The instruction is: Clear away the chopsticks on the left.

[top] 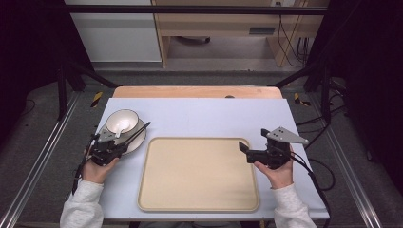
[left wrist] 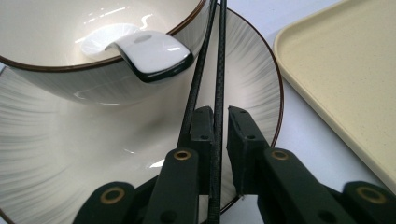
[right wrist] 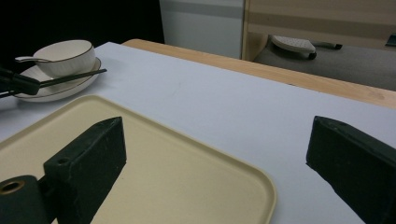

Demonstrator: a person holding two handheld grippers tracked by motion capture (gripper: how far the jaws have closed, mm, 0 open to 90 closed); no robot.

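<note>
- Left gripper (left wrist: 220, 116) is what I am watching first: its jaws are pinching a pair of black chopsticks (left wrist: 208, 74); one stick is sitting between the pads, the other running along the outside of the left pad.
- I am seeing the chopsticks lying across the striped plate (left wrist: 56, 154), beside the bowl (left wrist: 70, 46) standing on it.
- I am noting a white spoon (left wrist: 149, 53) hanging over the bowl's rim.
- Right gripper (top: 244, 148) is hovering at the right edge of the beige tray (top: 199, 175), jaws spread wide with nothing between them.
- I am finding plate and bowl at the table's (top: 204, 116) left, just beside the tray.
</note>
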